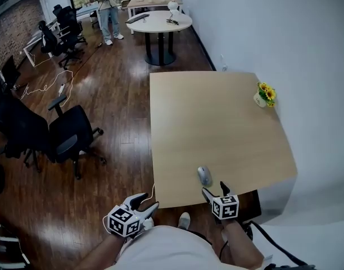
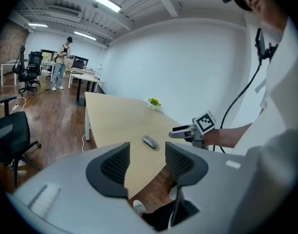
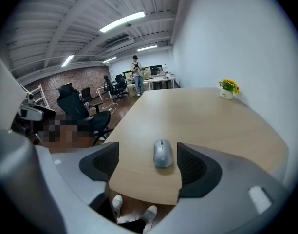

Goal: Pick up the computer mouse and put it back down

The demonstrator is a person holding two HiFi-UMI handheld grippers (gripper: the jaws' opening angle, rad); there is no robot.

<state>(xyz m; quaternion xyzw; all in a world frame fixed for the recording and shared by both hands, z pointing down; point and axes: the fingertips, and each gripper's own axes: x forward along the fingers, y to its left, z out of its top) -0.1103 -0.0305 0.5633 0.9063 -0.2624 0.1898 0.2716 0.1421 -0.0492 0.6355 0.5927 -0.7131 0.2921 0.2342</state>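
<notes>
While the grey computer mouse [image 1: 204,176] lies on the pale tabletop [image 1: 217,122] near its front edge, the right tongs [image 1: 215,189] hover just behind it, jaws wide apart, gripping nothing. The left tongs [image 1: 148,201] hang over the wooden floor [image 1: 113,111] beside the tabletop's corner, jaws also wide.

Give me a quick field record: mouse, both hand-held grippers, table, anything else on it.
computer mouse: lying flat on the table, near its near edge, not grasped
right hand-held gripper: jaws apart, lined up just behind the mouse, no contact visible
left hand-held gripper: jaws apart, empty, off the table's near corner, above the floor
table: light wood
other: pot of yellow flowers at the far right edge
</notes>
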